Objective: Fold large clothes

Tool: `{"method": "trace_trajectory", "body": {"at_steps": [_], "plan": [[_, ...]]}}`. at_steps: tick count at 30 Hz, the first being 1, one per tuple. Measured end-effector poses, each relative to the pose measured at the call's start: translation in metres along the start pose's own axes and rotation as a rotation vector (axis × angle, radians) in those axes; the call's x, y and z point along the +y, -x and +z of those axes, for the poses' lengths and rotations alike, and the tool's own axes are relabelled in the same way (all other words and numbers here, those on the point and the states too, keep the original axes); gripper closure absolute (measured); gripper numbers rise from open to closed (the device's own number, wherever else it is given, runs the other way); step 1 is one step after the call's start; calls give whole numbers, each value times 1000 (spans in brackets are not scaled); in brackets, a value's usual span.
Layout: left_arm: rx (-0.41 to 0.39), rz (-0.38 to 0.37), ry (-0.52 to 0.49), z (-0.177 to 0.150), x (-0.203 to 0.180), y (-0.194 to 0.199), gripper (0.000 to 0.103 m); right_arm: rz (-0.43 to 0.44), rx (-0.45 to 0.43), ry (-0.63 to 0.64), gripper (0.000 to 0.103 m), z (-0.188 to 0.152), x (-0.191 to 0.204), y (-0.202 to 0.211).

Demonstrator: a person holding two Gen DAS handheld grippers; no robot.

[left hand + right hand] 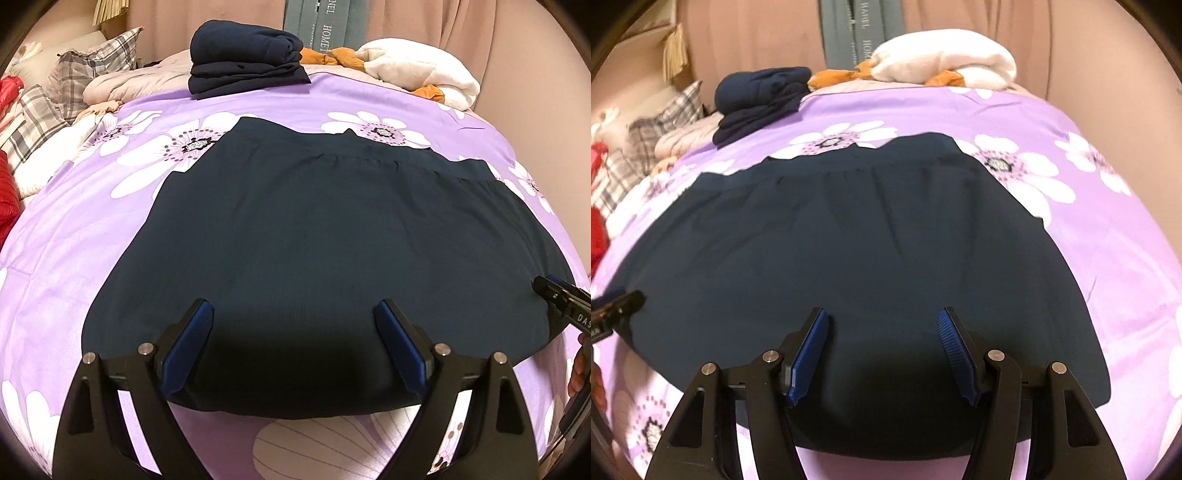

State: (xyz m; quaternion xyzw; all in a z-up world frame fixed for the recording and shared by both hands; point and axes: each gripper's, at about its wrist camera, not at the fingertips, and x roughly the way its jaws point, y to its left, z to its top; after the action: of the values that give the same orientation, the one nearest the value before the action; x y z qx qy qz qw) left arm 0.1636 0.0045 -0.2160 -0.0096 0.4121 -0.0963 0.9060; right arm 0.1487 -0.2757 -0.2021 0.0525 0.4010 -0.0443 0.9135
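A large dark navy garment lies spread flat on the purple flowered bedsheet; it also shows in the right wrist view. My left gripper is open and empty, just above the garment's near hem, left part. My right gripper is open and empty over the near hem, right part. The right gripper's tip shows at the right edge of the left wrist view. The left gripper's tip shows at the left edge of the right wrist view.
A folded stack of dark navy clothes sits at the bed's far side. A white and orange plush toy lies at the far right. Plaid pillows and red fabric lie at the left. A curtain hangs behind.
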Motion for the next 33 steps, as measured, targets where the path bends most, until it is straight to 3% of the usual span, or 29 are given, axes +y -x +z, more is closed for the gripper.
{"method": "trace_trajectory", "body": {"at_steps": [10, 33], "plan": [[0, 5, -3, -2, 2, 2, 12, -12, -9, -89, 41, -8, -32, 10], [4, 27, 27, -10, 21, 9, 11, -28, -14, -155, 41, -15, -51, 16]]}}
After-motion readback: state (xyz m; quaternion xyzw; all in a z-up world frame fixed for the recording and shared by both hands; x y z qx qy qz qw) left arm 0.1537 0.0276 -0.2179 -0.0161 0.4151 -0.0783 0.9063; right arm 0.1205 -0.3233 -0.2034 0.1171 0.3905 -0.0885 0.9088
